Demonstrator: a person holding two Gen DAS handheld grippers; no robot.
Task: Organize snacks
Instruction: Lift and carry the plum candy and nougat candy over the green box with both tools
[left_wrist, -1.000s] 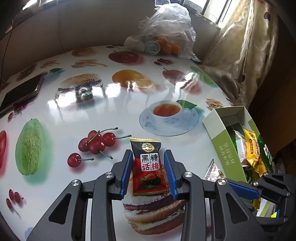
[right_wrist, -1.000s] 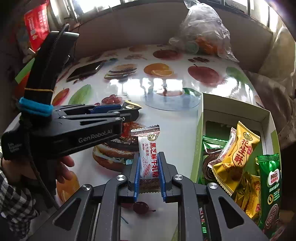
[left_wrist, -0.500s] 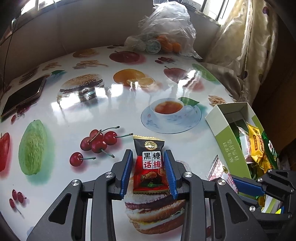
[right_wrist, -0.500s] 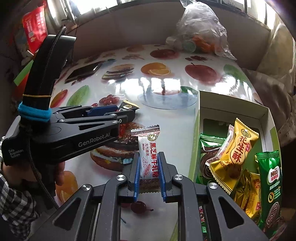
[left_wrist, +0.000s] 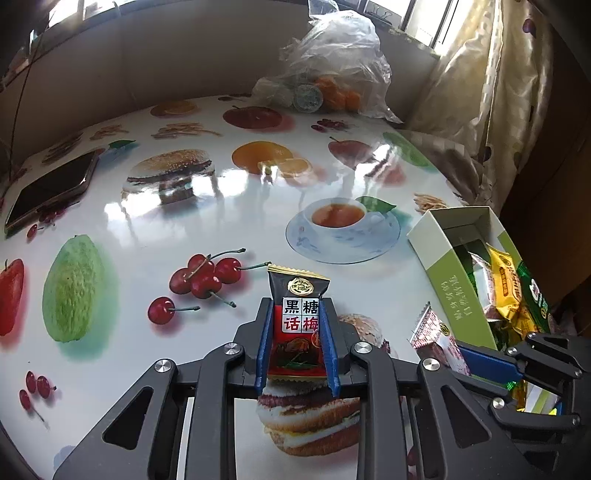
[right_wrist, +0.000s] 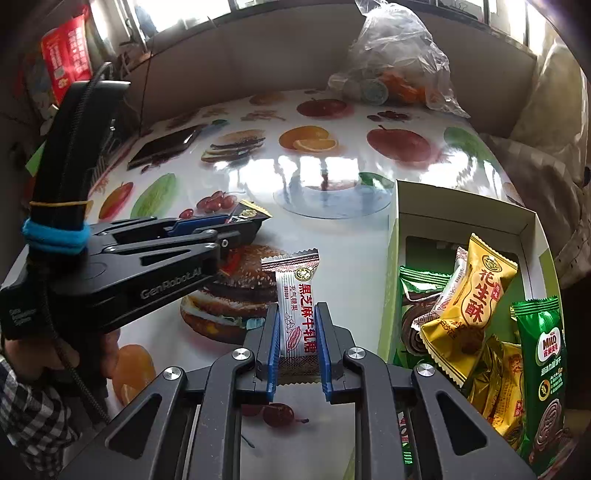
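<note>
My left gripper (left_wrist: 296, 325) is shut on a black and red candy packet (left_wrist: 297, 321), held above the fruit-print table (left_wrist: 229, 218). My right gripper (right_wrist: 297, 332) is shut on a white and red candy packet (right_wrist: 296, 310); that packet also shows in the left wrist view (left_wrist: 437, 341). The left gripper shows at the left of the right wrist view (right_wrist: 236, 230). A green open box (right_wrist: 461, 218) with several wrapped snacks (right_wrist: 476, 295) lies to the right of both grippers; it also shows in the left wrist view (left_wrist: 448, 269).
A phone (left_wrist: 51, 188) lies at the table's far left. A clear plastic bag of fruit (left_wrist: 332, 74) sits at the back edge. A curtain (left_wrist: 509, 92) hangs at the right. The person's hand and plaid sleeve (right_wrist: 29, 406) are at the lower left.
Both grippers keep hold of their packets. The views have shifted slightly; the green box sits a little farther right in the left wrist view.
</note>
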